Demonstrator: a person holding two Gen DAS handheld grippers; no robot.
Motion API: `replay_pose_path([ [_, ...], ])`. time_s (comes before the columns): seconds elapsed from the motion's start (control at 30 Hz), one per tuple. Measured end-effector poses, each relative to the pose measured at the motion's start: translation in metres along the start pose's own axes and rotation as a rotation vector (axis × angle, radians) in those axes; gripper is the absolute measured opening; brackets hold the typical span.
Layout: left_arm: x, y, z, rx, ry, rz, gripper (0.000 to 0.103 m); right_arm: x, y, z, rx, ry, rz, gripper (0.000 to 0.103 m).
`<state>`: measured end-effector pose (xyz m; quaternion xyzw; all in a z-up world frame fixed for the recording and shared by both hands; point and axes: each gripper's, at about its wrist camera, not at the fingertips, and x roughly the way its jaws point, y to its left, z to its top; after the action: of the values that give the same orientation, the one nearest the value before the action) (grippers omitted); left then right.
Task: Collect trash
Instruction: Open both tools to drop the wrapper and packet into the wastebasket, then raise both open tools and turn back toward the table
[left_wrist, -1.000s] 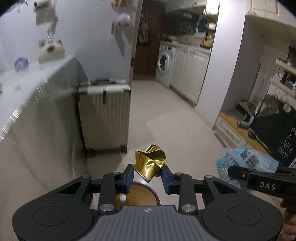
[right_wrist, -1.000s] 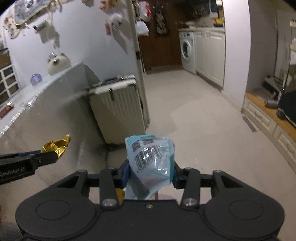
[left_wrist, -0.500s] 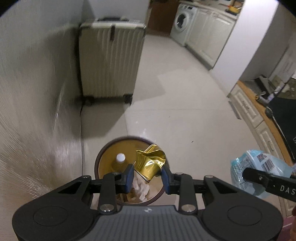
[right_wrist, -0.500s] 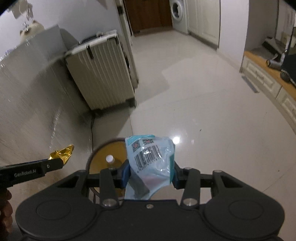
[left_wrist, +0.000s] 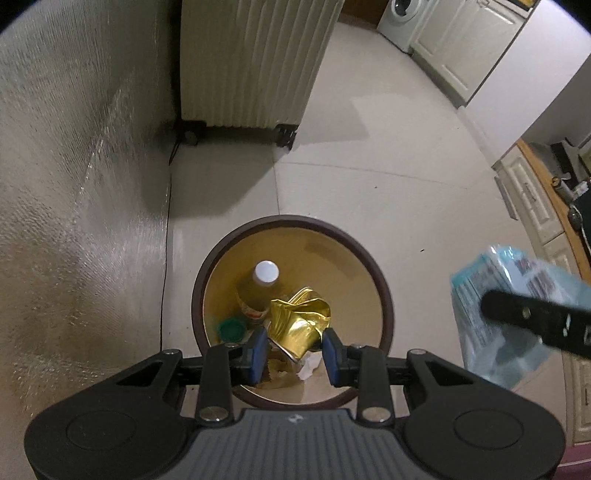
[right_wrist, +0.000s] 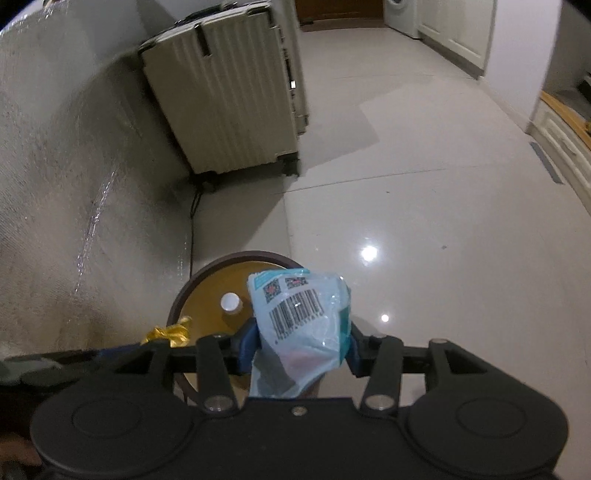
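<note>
Gold wrapper (left_wrist: 298, 325): light, crinkly; left gripper (left_wrist: 295, 350) clamps it above the bin (left_wrist: 384, 295).
Blue packet (right_wrist: 301, 325): soft, slippery; right gripper (right_wrist: 301, 350) loosening, packet still between the jaws.

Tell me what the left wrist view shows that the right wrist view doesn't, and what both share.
Only the left wrist view: the bin's bottom, with a green cap and white paper scraps, plus the left gripper with its jaws on the gold wrapper.

Only the right wrist view: the suitcase's top and the right gripper, with its jaws just opening around the blue bag.

Both: the bin, the bottle inside, the suitcase, wrapper and bag.
</note>
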<state>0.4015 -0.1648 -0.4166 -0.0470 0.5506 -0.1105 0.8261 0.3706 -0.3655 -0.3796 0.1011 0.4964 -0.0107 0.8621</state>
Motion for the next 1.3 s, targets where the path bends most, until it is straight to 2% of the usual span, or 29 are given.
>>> replay_pose_path([
  [0.1,0.011,0.004,0.006,-0.001,0.010,0.000,0.034,0.017,0.007,0.014,-0.023,-0.017,-0.005,0.057],
  [0.2,0.021,0.007,0.011,0.005,0.026,0.002,0.035,0.031,0.009,0.025,-0.024,-0.005,0.005,0.073],
  [0.27,0.025,0.009,0.011,0.009,0.043,0.014,0.037,0.036,0.009,0.027,-0.027,0.004,0.015,0.074],
  [0.37,0.031,0.012,0.009,0.003,0.068,0.021,0.049,0.043,0.007,0.024,-0.042,0.024,0.011,0.075],
  [0.6,0.035,0.014,0.000,0.019,0.116,0.050,0.064,0.054,0.002,0.002,-0.093,0.097,0.020,0.075],
  [0.67,0.035,0.014,-0.002,0.028,0.123,0.064,0.071,0.054,0.002,-0.004,-0.105,0.108,0.025,0.075],
  [0.97,0.024,0.018,-0.011,0.038,0.138,0.100,0.087,0.047,-0.008,-0.017,-0.081,0.123,0.035,0.075],
  [1.1,0.017,0.019,-0.011,0.037,0.131,0.118,0.092,0.044,-0.011,-0.019,-0.074,0.115,0.036,0.085],
  [1.17,0.014,0.019,-0.011,0.032,0.128,0.121,0.099,0.042,-0.012,-0.020,-0.071,0.118,0.032,0.087],
  [1.23,0.011,0.020,-0.012,0.030,0.130,0.125,0.101,0.040,-0.012,-0.021,-0.066,0.120,0.029,0.095],
  [1.3,0.008,0.021,-0.013,0.031,0.131,0.128,0.102,0.038,-0.012,-0.022,-0.069,0.116,0.025,0.097],
])
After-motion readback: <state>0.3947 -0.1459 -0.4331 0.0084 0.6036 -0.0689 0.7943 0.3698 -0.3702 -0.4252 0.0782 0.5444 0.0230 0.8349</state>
